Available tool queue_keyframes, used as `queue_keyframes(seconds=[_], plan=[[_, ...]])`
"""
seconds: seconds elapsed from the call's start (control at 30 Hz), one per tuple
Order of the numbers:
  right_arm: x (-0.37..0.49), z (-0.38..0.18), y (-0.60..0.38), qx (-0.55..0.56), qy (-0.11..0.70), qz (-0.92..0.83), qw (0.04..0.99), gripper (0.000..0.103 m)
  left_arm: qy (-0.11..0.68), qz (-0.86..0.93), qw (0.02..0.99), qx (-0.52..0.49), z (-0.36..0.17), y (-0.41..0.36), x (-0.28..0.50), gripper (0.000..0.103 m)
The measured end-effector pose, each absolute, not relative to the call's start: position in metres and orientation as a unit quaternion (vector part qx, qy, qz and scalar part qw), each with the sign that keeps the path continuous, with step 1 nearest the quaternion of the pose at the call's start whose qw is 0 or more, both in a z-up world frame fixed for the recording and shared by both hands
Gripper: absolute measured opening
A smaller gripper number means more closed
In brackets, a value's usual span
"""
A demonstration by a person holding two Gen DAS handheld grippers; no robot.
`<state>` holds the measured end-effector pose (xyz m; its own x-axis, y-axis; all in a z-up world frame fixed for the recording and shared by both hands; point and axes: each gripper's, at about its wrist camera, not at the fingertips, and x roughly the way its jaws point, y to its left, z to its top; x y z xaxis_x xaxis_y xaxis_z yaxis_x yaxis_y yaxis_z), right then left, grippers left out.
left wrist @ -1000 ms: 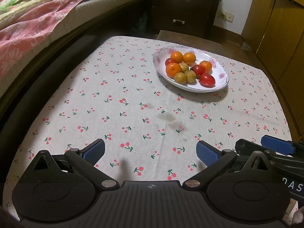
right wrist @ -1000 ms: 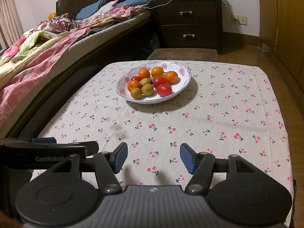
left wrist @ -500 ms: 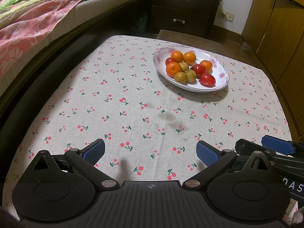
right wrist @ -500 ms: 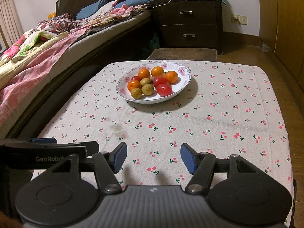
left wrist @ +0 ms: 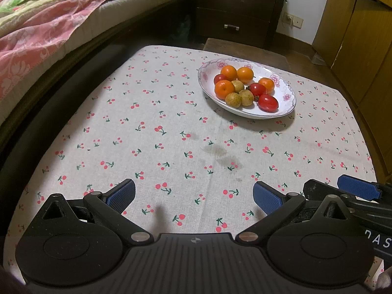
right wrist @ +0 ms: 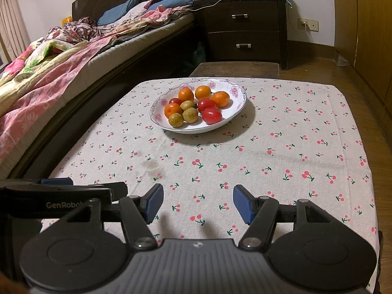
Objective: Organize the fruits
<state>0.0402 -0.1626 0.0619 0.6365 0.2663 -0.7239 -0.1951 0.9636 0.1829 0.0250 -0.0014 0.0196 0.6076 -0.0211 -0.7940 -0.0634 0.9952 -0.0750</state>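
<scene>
"GenRobo" stands on the left tool [right wrist: 63, 183]; "DAS" on the right tool [left wrist: 343, 191].

Cherry-print tablecloth [right wrist: 269, 147], unmade bed [right wrist: 73, 56], dark 2-drawer nightstand [right wrist: 242, 29], wooden wardrobe [left wrist: 355, 36]

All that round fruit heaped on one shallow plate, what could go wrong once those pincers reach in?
The fruits sit touching in the plate, so pinching a red tomato could nudge the yellow fruit or an orange over the low rim. Tomatoes may bruise if squeezed hard. The open left gripper and right gripper start close together and might collide.
</scene>
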Motion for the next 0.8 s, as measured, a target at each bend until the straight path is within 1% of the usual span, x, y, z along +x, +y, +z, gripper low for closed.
queue_keyframes(seconds=[0.5,0.8], plan=[[0.0397,0.0627,-0.1626,0.045,0.405,0.128,0.904,0.065,0.442,0.014,0.895,-0.049,0.0213,-0.0017,0.0249,0.103],[0.0383,0.0666,-0.1639,0.051,0.399,0.129,0.906,0.065,0.429,0.023,0.903,-0.030,0.0294,-0.0058,0.0239,0.103]])
